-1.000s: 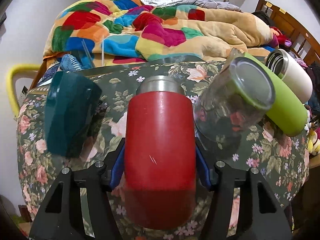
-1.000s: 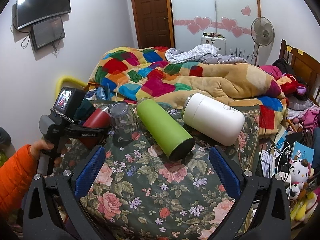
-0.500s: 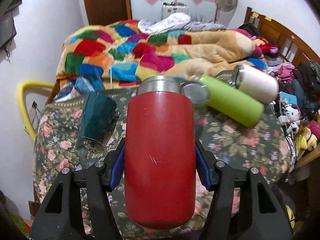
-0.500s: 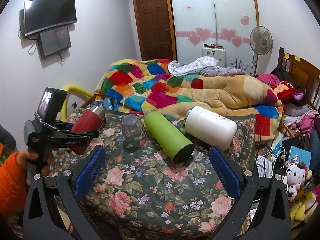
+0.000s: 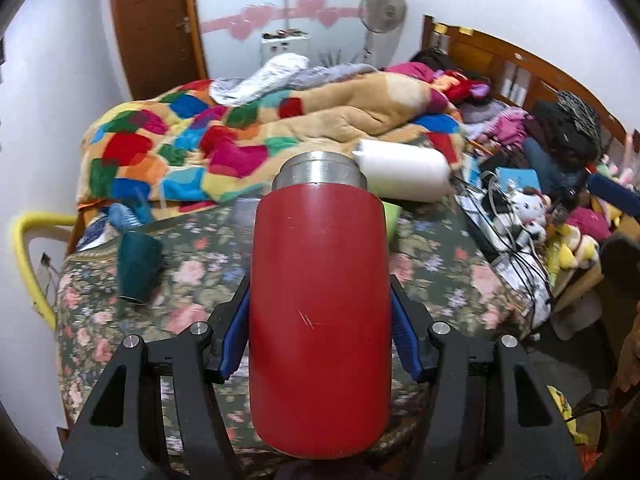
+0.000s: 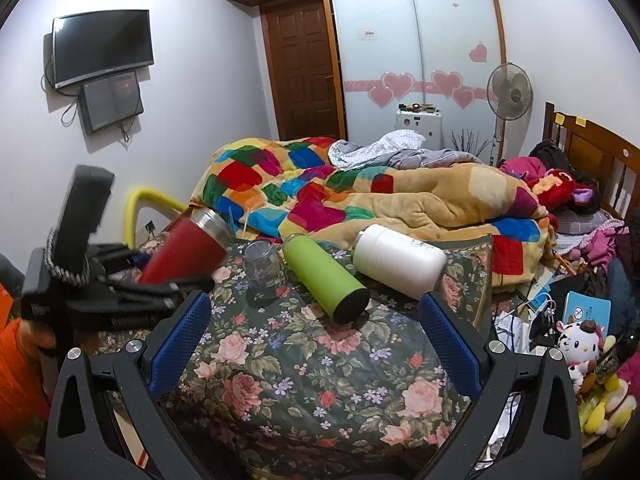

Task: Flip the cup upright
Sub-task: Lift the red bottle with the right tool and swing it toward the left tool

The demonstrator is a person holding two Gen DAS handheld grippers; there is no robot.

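Red cup lifted, mouth tilting upward

Red enamel filled most of our left view: the cup sat clamped between the blue pads of the left tongs, gripped across its lower body with the steel rim pointing away from us. From the right view the same cup hung clear of the bench, slanted with its rim up and toward the bed. We judged that the low grip left the mouth free and gave the wrist room to swing the base down, so the turn looked partway done and the setting-down was not yet made.

Our right tongs stood spread wide with nothing between them, held back over the near edge, probably waiting for their own cup.

A floral cloth covered the bench. On it lay a green bottle and a white flask on their sides, close together, with a clear glass just beside the green one. A teal cup stood mouth down, well to the left. Behind lay a bed under a patchwork quilt, a fan, a wall television and wardrobe doors stuck with pink hearts.
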